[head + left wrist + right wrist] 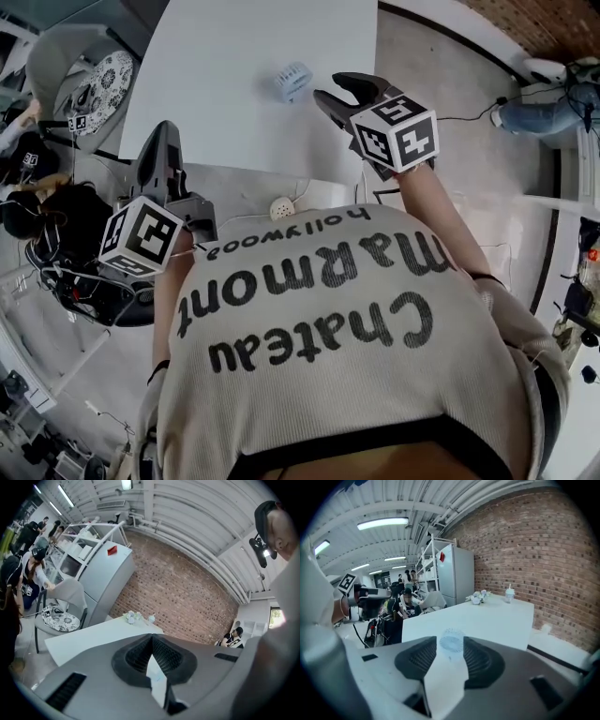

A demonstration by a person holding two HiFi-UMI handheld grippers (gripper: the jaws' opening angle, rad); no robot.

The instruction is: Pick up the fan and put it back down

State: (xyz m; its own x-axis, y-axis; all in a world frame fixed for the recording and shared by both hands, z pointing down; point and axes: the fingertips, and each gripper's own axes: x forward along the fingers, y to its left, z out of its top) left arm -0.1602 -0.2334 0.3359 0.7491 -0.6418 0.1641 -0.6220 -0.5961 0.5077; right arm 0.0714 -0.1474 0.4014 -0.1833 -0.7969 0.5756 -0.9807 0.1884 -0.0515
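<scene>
A small pale-blue fan (293, 81) stands on the white table (225, 103), near its front right part. My right gripper (343, 92) hovers just right of the fan, jaws apart, touching nothing. In the right gripper view the fan (452, 644) shows upright on the table (501, 620), just beyond the open gripper (450, 639). My left gripper (159, 155) hangs off the table's near left corner, far from the fan, and its pads meet at the tips (152, 635) with nothing held.
A grey chair with a patterned cushion (98, 80) stands left of the table. At the table's far end sit a small bunch of flowers (478, 597) and a cup (509, 592). A fridge (457, 573), shelving and several people fill the left side. A brick wall (543, 559) runs behind.
</scene>
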